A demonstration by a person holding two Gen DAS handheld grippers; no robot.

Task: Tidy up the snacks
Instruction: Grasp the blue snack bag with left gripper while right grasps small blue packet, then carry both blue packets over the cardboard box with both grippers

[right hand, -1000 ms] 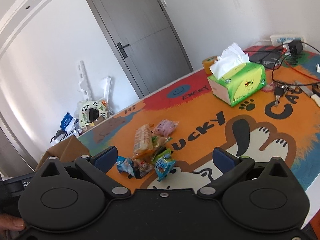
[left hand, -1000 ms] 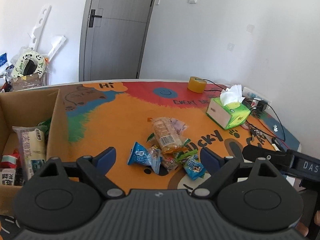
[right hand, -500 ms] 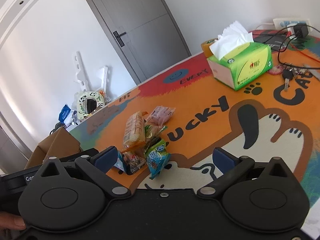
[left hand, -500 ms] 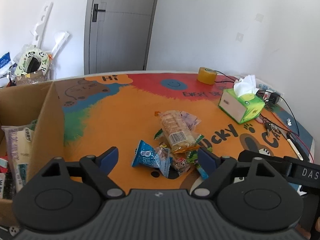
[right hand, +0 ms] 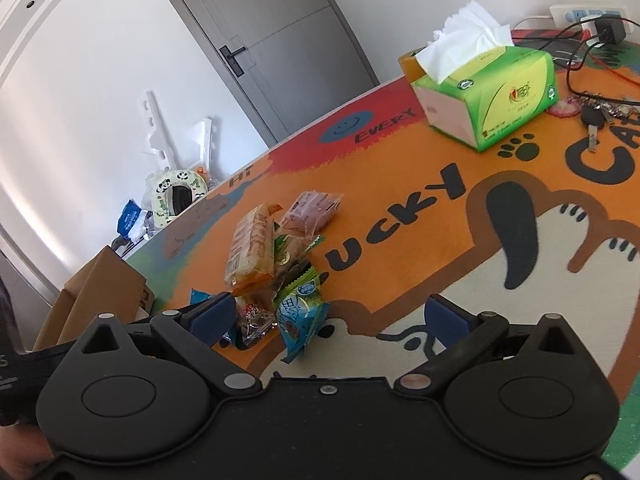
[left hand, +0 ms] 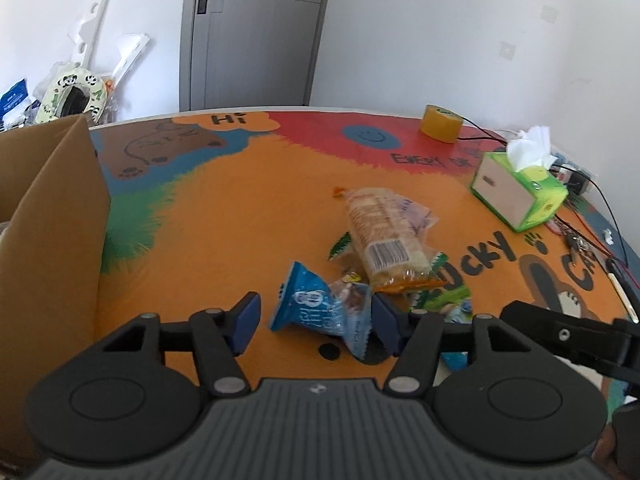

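**Snack pile on a cartoon-printed bench, both grippers spread wide**

Orange fills most of the bench [left hand: 248, 216], whose printed cover carries a cartoon dog, paw prints, the words "HI", "EVERY" and "LUCKY", a red band along the far edge and a blue smiley.

On the orange middle lies a loose heap of snacks. A long clear pack of biscuits [left hand: 380, 240] with a barcode label lies on top, and a pale pink packet [right hand: 314, 212] touches its far right side. A blue snack packet [left hand: 316, 308] lies nearest, between the spread jaws of the left gripper [left hand: 316, 318], which hovers just over it and holds nothing. A small red-printed packet and a teal-and-green packet [right hand: 300, 316] lie at the near edge of the heap; in the right wrist view they show between the jaws of the right gripper [right hand: 328, 318], which are wide apart and empty.

A cardboard box [left hand: 52, 240] stands open at the left edge of the bench, well apart from the heap. Far right sit a green tissue box [right hand: 492, 96], a roll of yellow tape [left hand: 442, 123], keys [right hand: 596, 118] and cables.

Behind the bench are white walls, a grey door [left hand: 252, 32] with a black handle, and white plastic parts leaning in the left corner.
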